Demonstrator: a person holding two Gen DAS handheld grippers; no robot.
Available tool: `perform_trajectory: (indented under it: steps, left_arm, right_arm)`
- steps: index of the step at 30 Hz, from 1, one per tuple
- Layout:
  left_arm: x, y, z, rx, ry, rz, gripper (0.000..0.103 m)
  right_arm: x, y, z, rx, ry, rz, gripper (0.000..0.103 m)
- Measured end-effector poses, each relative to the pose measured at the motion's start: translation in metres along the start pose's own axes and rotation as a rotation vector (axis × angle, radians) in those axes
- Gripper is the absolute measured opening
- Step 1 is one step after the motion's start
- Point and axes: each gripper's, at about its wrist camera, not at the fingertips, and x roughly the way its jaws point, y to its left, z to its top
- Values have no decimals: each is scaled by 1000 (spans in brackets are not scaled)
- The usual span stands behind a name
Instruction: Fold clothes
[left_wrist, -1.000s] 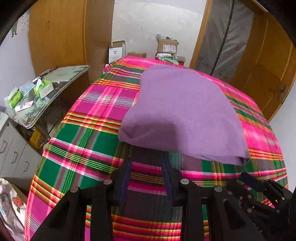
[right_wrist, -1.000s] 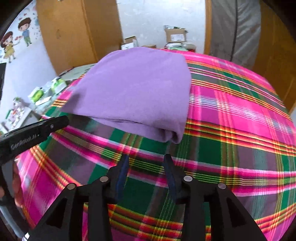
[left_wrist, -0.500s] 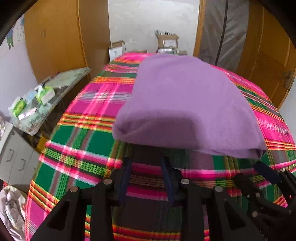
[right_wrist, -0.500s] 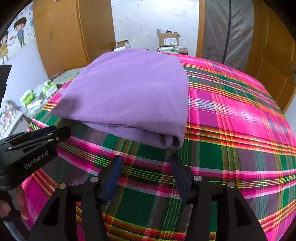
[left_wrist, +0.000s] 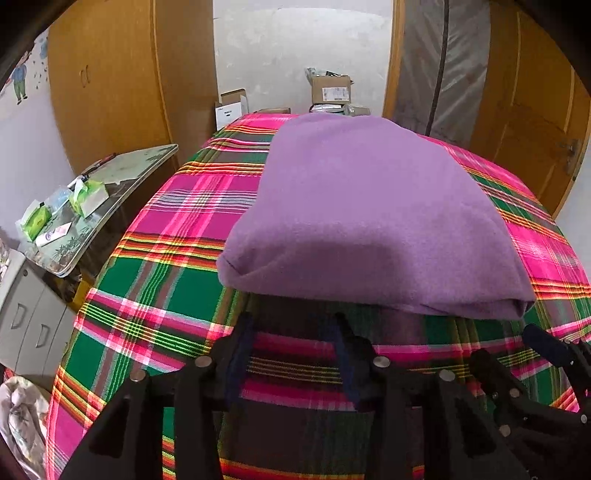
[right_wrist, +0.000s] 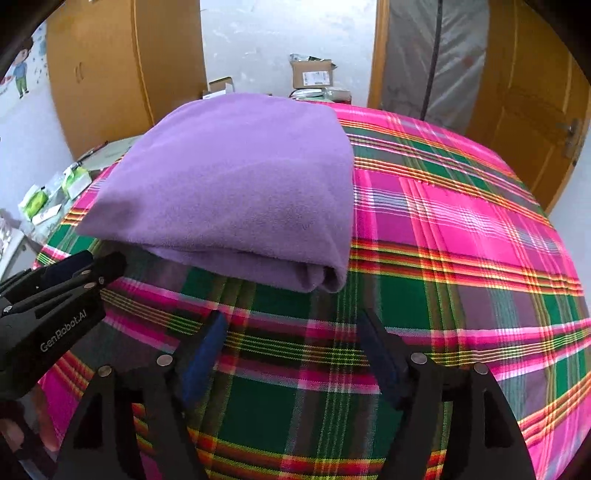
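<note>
A folded purple garment (left_wrist: 362, 210) (right_wrist: 236, 192) lies flat on the bed's plaid cover (left_wrist: 166, 288) (right_wrist: 461, 240), its thick folded edge facing me. My left gripper (left_wrist: 293, 321) hovers just short of that edge near the garment's left corner; its jaws are opening and only the cover shows between them. My right gripper (right_wrist: 291, 321) sits just short of the garment's right front corner, jaws opening wide with nothing between them. The left gripper (right_wrist: 66, 280) also shows at the left of the right wrist view, and the right gripper (left_wrist: 546, 350) at the lower right of the left wrist view.
A small glass-topped table (left_wrist: 96, 199) with tissue packs stands left of the bed, above grey drawers (left_wrist: 26, 321). Cardboard boxes (left_wrist: 330, 90) sit on the floor beyond the bed. Wooden wardrobes (left_wrist: 122, 81) and a door (left_wrist: 532, 122) line the room.
Both grippers' jaws have spread wider, the right one most. Both views have crept slightly closer to the garment's front edge; the garment has not moved.
</note>
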Motion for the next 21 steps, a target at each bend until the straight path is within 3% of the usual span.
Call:
perform_trajectory:
  steps: [9,15,21]
  left_arm:
    - [1,-2,1,9,3,-9,50]
    - [2,-4,1,14,6,-25,61]
    - [2,-6,1,18,8,-24,61]
  right_arm:
    - [0,2,-1,-1,2,4,78]
    - [1,2,0,-1,2,6,78]
    - [0,2,-1,-2,3,9,79]
